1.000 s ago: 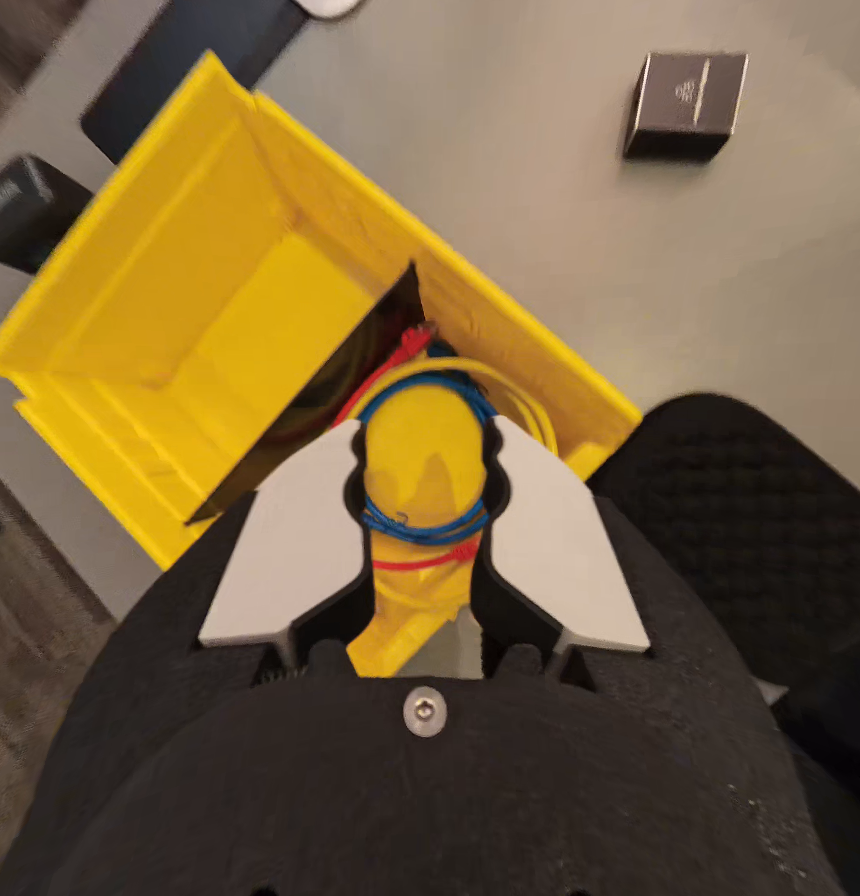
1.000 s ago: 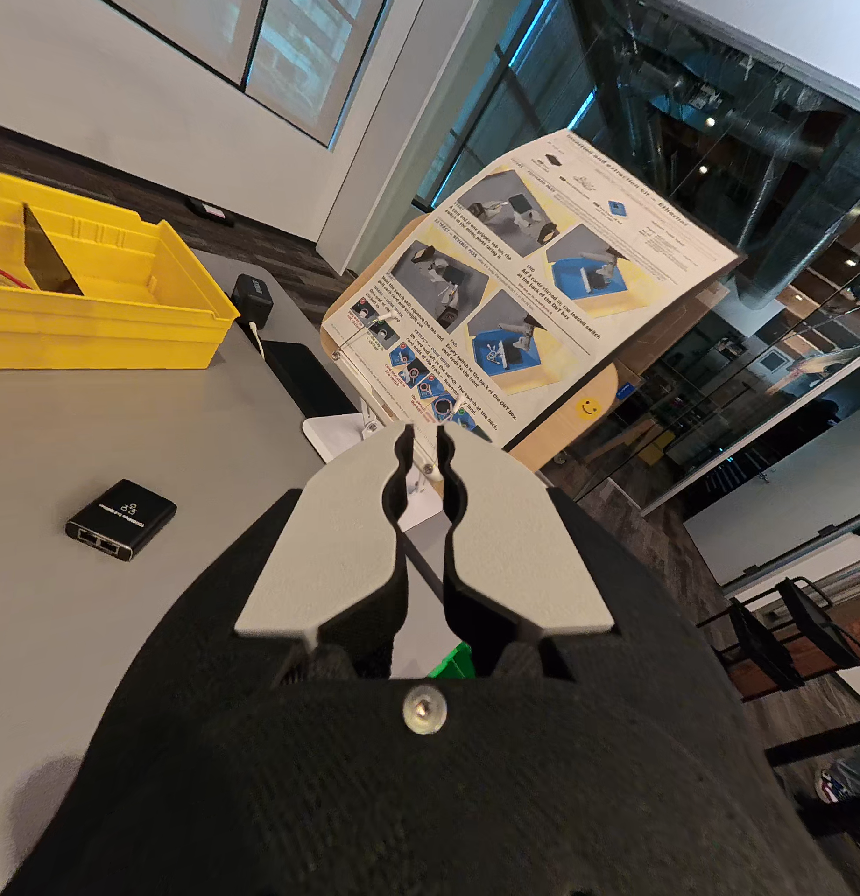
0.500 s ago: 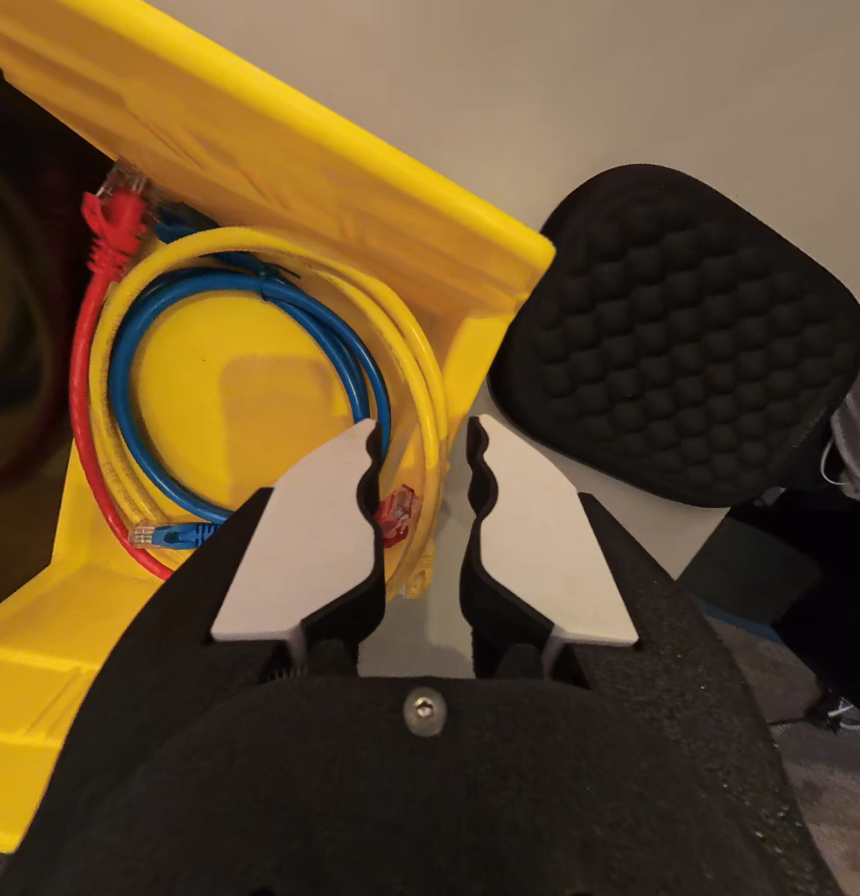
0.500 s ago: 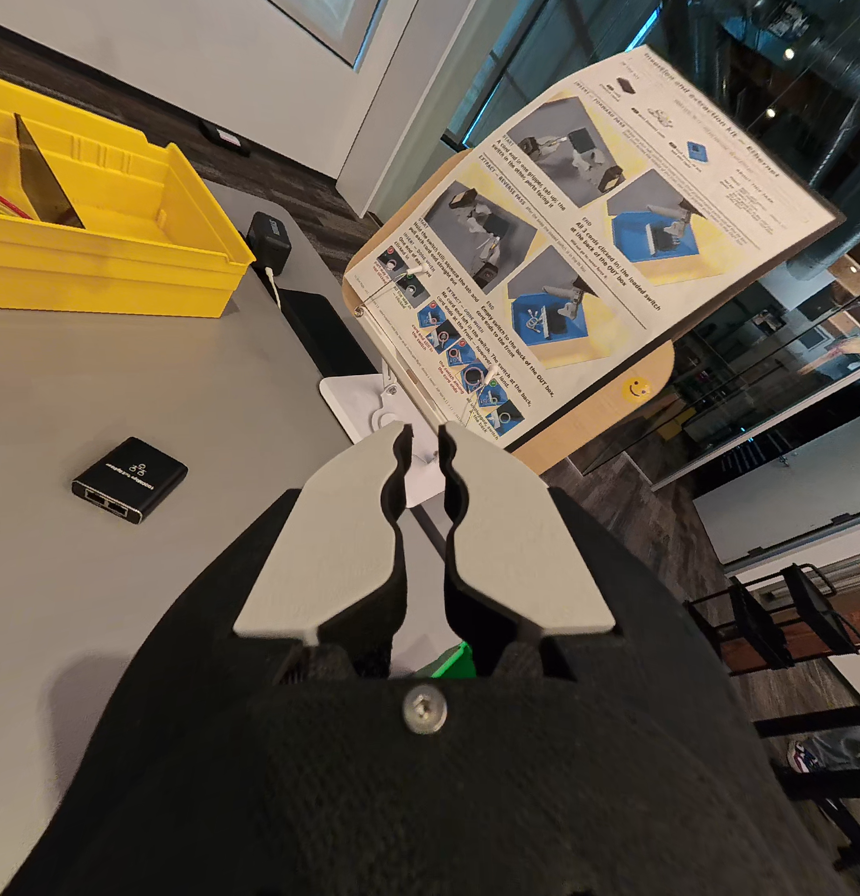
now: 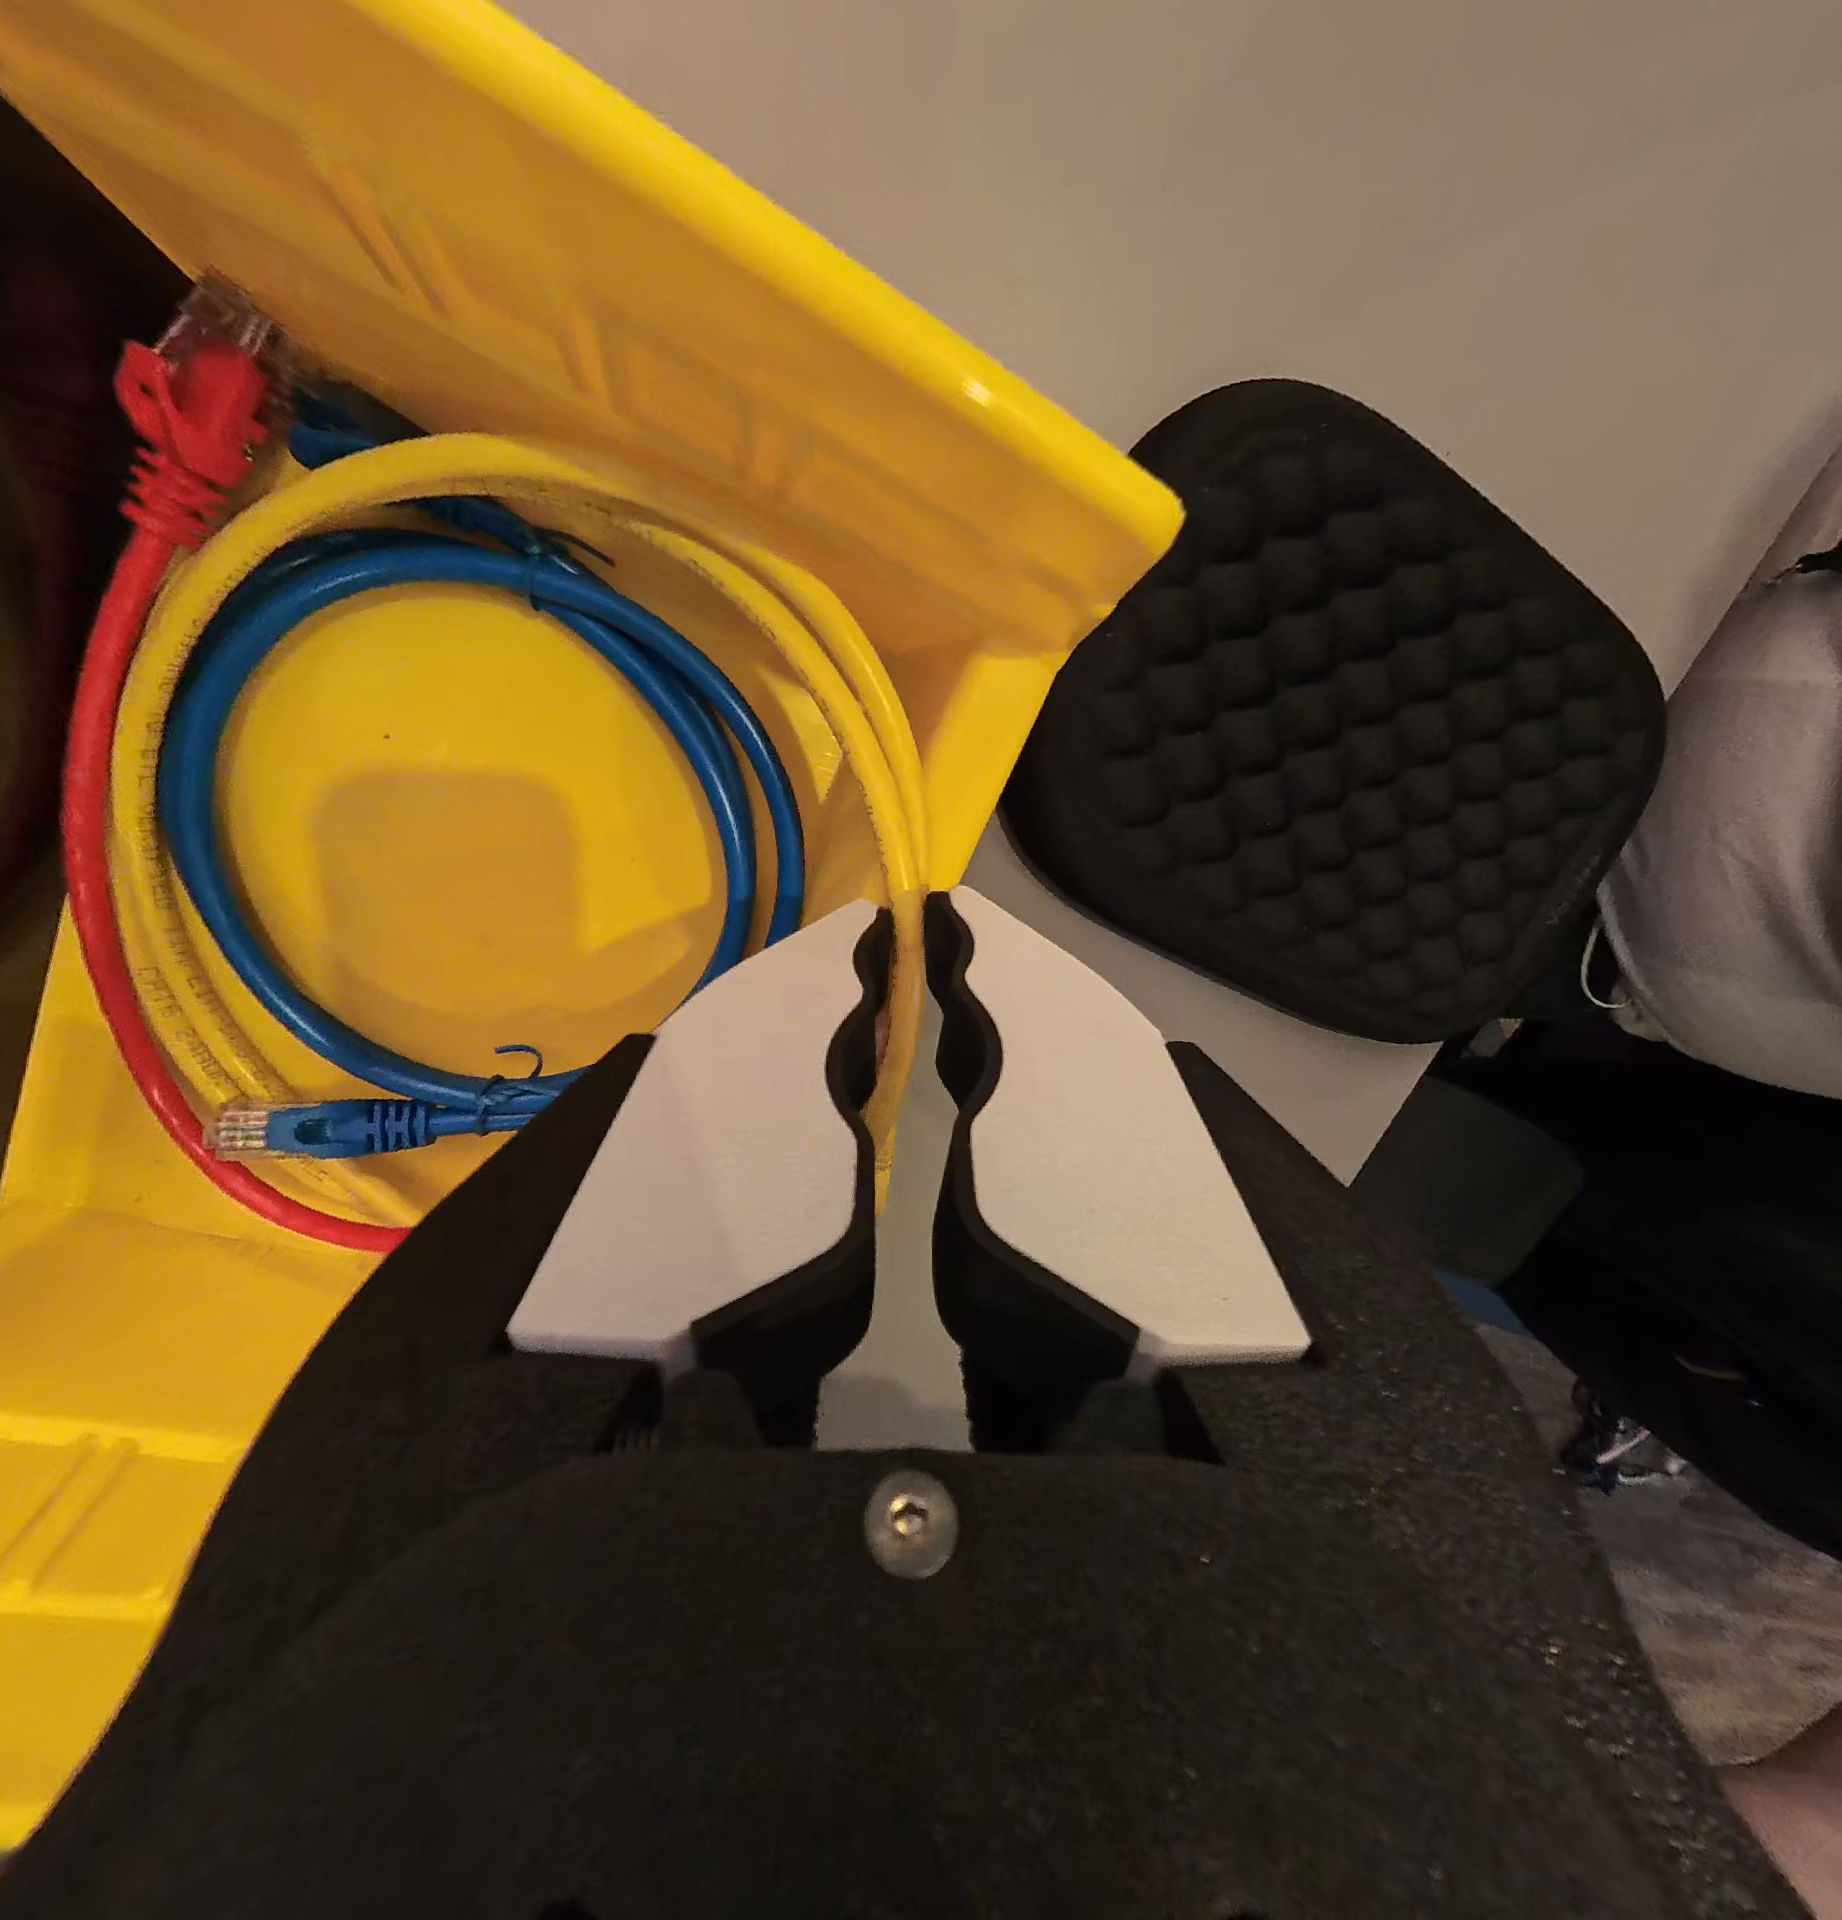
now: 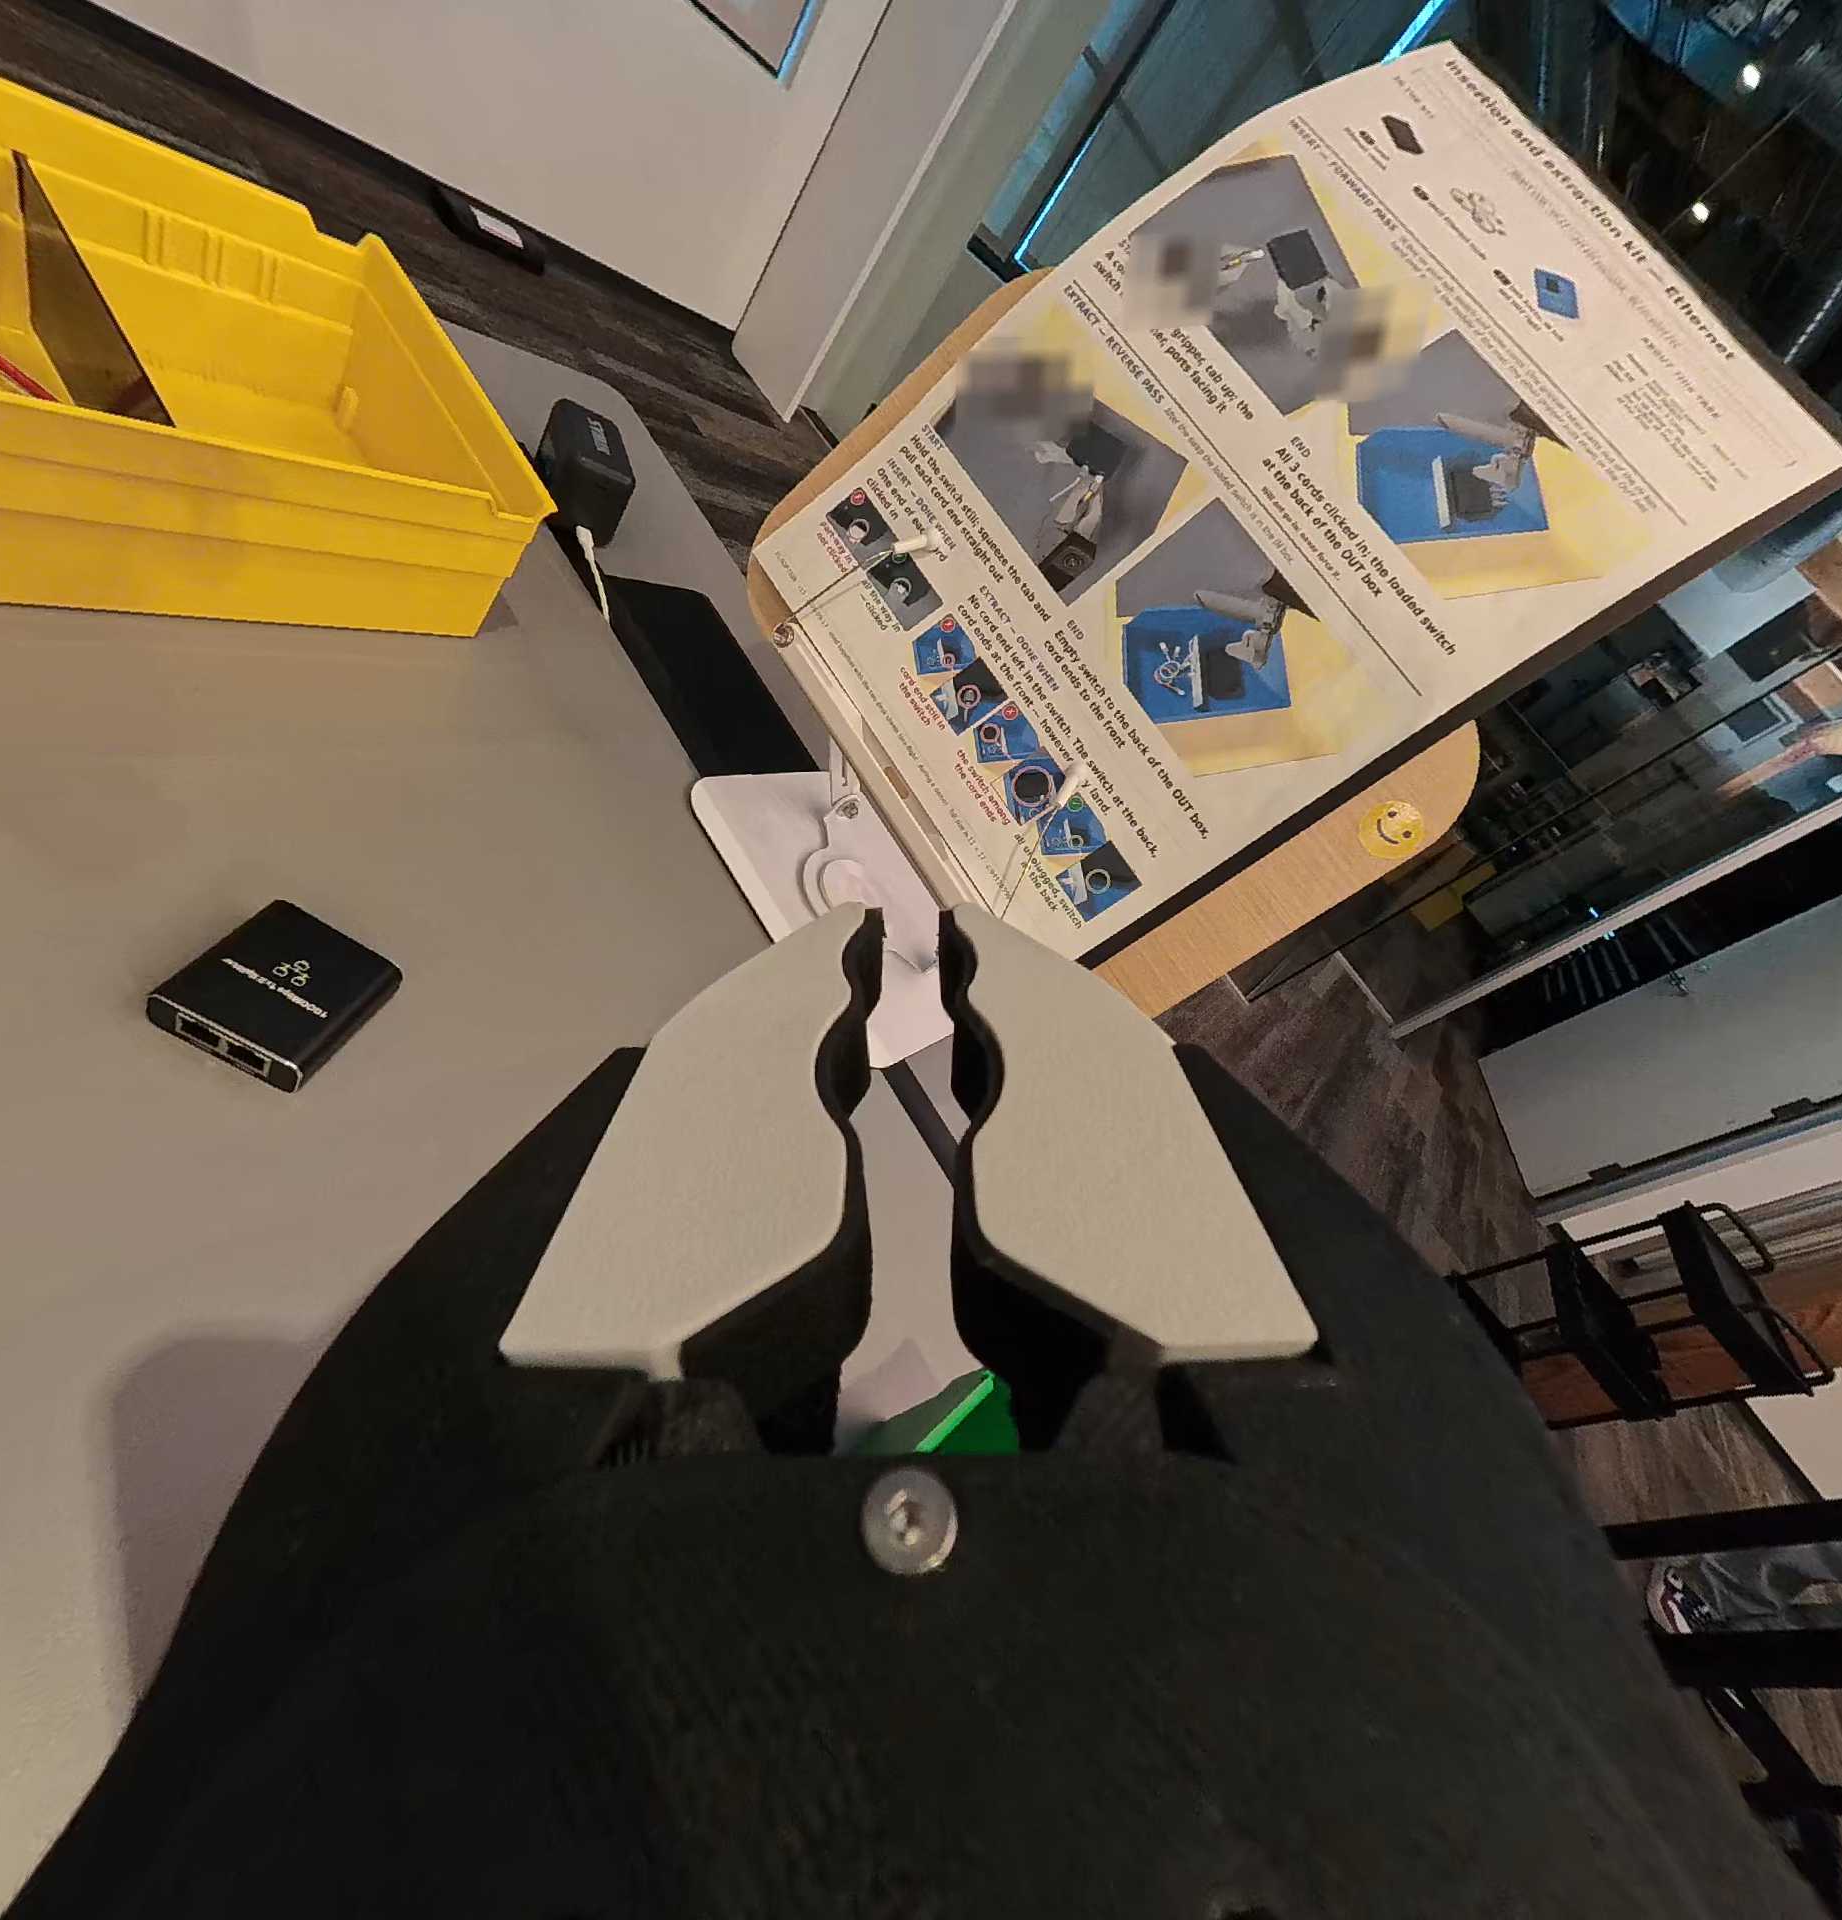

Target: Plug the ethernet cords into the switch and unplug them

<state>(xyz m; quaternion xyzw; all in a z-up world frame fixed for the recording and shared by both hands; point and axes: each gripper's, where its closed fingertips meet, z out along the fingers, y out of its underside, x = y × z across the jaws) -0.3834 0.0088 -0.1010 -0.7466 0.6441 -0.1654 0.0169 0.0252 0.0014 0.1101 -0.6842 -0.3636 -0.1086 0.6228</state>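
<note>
The left tool (image 5: 904, 920) pinches the yellow cord (image 5: 543, 488) coiled with blue (image 5: 460, 582) and red cords (image 5: 96, 831) in the yellow bin (image 5: 688, 312). The right tool (image 6: 909, 925) hovers nearly closed and empty above the tabletop (image 6: 377, 779), where the black switch (image 6: 273, 992) lies well apart.

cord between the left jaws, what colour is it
Yellow cord; the left wrist view shows it best.

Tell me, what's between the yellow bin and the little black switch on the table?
Nothing. In the right wrist view, only bare grey table lies between the yellow bin and the switch.
</note>
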